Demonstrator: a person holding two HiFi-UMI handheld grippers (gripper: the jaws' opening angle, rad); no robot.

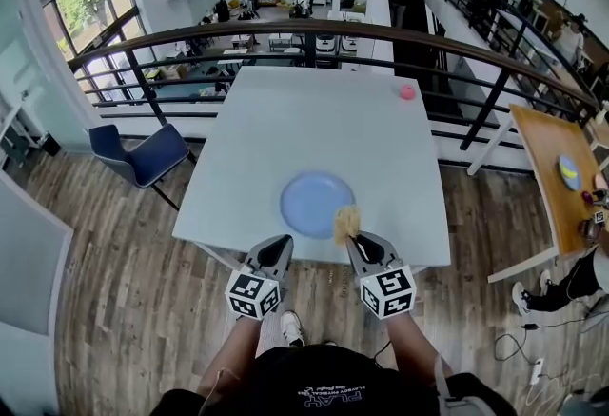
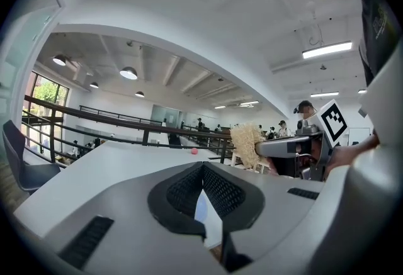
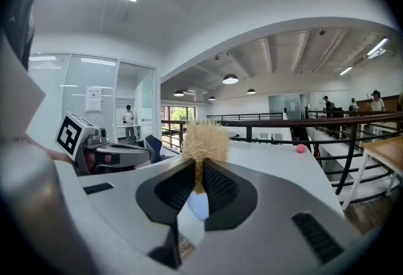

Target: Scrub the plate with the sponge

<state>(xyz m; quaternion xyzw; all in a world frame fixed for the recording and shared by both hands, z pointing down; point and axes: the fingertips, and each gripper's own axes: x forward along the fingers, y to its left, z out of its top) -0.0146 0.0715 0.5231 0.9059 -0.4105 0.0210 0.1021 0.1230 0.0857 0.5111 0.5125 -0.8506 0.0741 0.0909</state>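
Observation:
A round blue plate [image 1: 316, 203] lies on the white table [image 1: 285, 128], near its front edge. My right gripper [image 1: 352, 235] is shut on a tan fibrous sponge [image 1: 345, 223], which sticks out past its jaws at the plate's near right rim. The sponge [image 3: 203, 141] fills the top of the right gripper view, pinched between the dark pads, with a sliver of the plate [image 3: 196, 206] below. My left gripper [image 1: 277, 248] is shut and empty, just short of the table's front edge, below the plate's left side. From the left gripper view the sponge [image 2: 246, 145] shows to the right.
A small pink ball [image 1: 407, 92] lies at the table's far right. A blue chair [image 1: 145, 155] stands left of the table. A curved dark railing [image 1: 314, 33] runs behind it. A wooden table [image 1: 561, 176] stands at the right, with a person's legs beside it.

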